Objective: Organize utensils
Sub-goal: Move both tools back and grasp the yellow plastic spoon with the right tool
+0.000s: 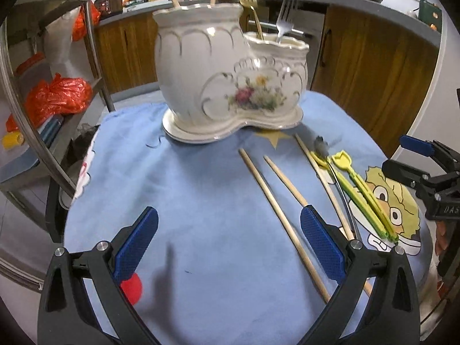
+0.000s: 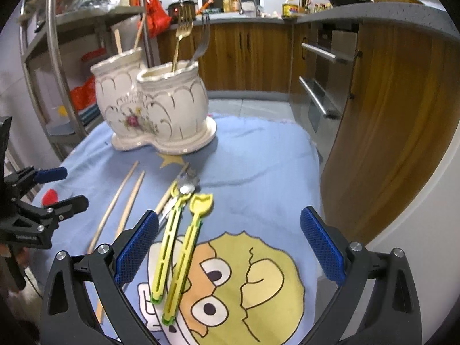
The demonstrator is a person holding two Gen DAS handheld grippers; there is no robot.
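A white floral ceramic utensil holder (image 1: 218, 77) (image 2: 155, 106) stands at the far side of the blue cloth. Its small pot holds a gold fork (image 1: 250, 3) (image 2: 181, 37) and a silver fork (image 1: 283, 18) (image 2: 201, 43); wooden sticks rise from the tall pot. Two wooden chopsticks (image 1: 276, 210) (image 2: 120, 204) lie loose on the cloth. Beside them lie yellow-green tongs (image 1: 365, 195) (image 2: 181, 247), a third chopstick (image 1: 325, 184) and a metal utensil (image 2: 187, 184). My left gripper (image 1: 230, 241) hovers open over the chopsticks. My right gripper (image 2: 230, 244) is open above the tongs.
The blue cartoon-print cloth (image 1: 201, 201) (image 2: 258, 158) covers a small table. A metal rack (image 1: 57, 86) with orange bags stands left. Wooden kitchen cabinets (image 2: 388, 115) and an oven are close on the right. A red spot (image 1: 132, 287) marks the cloth's near left.
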